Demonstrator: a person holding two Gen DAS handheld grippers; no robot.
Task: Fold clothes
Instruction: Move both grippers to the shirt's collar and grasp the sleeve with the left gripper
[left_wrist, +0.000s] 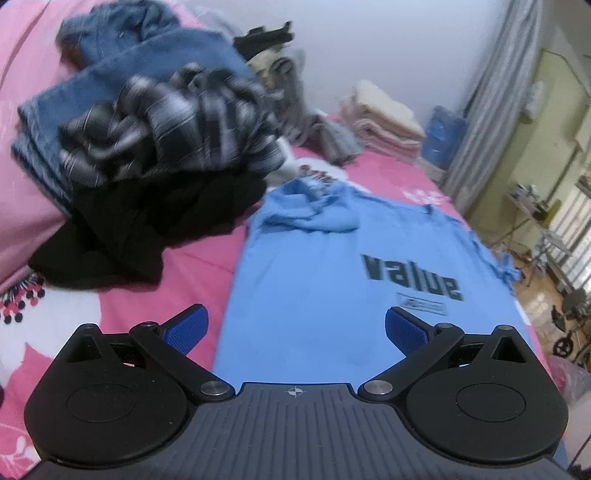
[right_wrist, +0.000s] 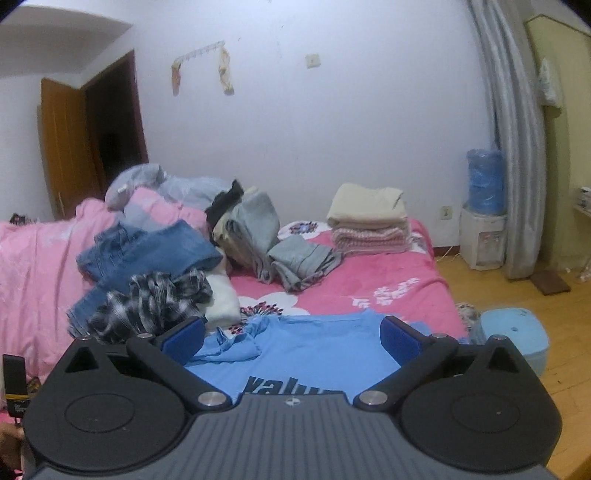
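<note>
1. Left gripper (left_wrist: 295, 325): jaws spread to full width, blue pads clear of any cloth, nothing held. It hangs above the near part of the light blue T-shirt (left_wrist: 332, 277).
2. Right gripper (right_wrist: 291, 338): jaws likewise wide apart and empty, above the same shirt, which shows between its fingers.
3. The light blue T-shirt lies spread flat on the pink floral bedsheet (right_wrist: 369, 273), printed side up, with dark lettering reading "value". One sleeve (left_wrist: 314, 214) is bunched and folded over onto the body; the opposite sleeve reaches the bed's edge.
4. Just beside the shirt in the left wrist view: a black garment (left_wrist: 140, 229) in a crumpled heap, touching or nearly touching the shirt's side edge.
5. On top of the black garment: a black-and-white plaid shirt (left_wrist: 173, 125), crumpled, and behind it blue jeans (left_wrist: 147, 59), loosely piled.
6. Further back: a heap of grey garments (right_wrist: 266, 236), unfolded.
7. Near the wall: a stack of folded cream and pink items (right_wrist: 369, 221), well apart from the T-shirt.
8. Off the bed: a light blue stool (right_wrist: 513, 332) on the wooden floor and a water dispenser (right_wrist: 484, 206) by the curtain.
</note>
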